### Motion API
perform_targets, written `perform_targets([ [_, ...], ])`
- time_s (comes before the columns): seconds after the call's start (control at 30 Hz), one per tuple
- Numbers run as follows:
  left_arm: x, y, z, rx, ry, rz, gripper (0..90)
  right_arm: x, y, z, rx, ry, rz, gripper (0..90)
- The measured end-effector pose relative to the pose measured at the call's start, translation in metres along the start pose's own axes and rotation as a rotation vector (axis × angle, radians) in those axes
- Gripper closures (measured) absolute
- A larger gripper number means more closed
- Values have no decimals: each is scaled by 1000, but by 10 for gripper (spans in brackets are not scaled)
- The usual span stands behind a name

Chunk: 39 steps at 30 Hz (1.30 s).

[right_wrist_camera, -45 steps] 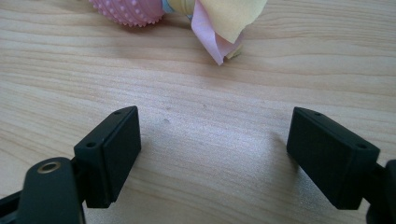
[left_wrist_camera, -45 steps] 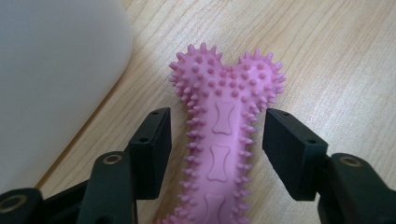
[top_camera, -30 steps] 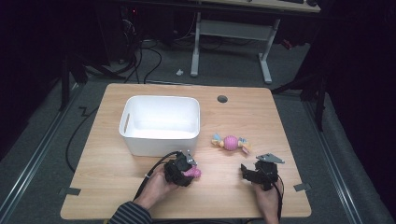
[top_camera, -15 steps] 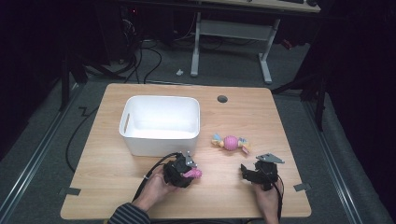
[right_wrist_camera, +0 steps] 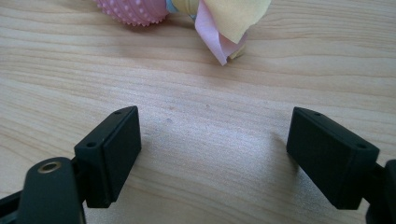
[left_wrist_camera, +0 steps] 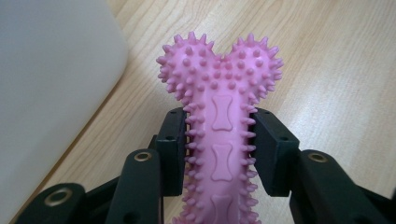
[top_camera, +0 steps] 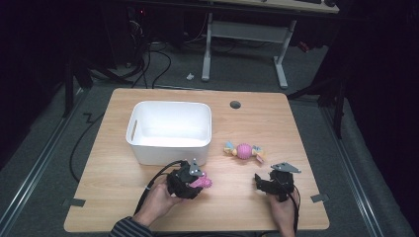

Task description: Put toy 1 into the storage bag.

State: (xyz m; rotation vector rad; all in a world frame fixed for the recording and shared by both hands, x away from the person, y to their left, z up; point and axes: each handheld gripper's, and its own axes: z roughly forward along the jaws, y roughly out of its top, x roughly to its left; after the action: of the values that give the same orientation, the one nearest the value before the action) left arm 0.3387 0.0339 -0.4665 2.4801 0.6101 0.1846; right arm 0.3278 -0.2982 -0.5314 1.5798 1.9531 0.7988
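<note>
Here, left tool (left_wrist_camera: 219, 149) tight on pink spiky bone toy (left_wrist_camera: 219, 116) — right tool (right_wrist_camera: 215, 154) spread wide — no legible writing.

left tool (top_camera: 193, 183) clamped shut, right tool (top_camera: 269, 185) jaws spread

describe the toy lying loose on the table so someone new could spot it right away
Start at the white rectangular plastic bin on the wooden table; look just right of its near corner. There lies a pink spiky ball with pastel fabric tails, ahead of the open right gripper. Unlike the pink spiky rubber bone, nothing grips it.
</note>
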Motion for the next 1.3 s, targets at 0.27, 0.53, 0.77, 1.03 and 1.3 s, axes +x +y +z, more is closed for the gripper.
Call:
perform_targets([
  [0.27, 4, -6, -21, -41, 19, -28, 589, 0, 0, 0, 0, 1, 0, 176],
  [0.53, 7, -12, -49, -92, 44, -54, 589, 0, 0, 0, 1, 1, -1, 176],
  [0.77, 12, -15, -68, -126, 72, -81, 589, 0, 0, 0, 1, 3, -2, 176],
  [1.03, 15, -15, -83, -153, 72, -88, 589, 0, 0, 0, 1, 3, -3, 176],
  [1.3, 23, -10, -101, -183, 78, -95, 588, 0, 0, 0, 3, 3, -4, 176],
])
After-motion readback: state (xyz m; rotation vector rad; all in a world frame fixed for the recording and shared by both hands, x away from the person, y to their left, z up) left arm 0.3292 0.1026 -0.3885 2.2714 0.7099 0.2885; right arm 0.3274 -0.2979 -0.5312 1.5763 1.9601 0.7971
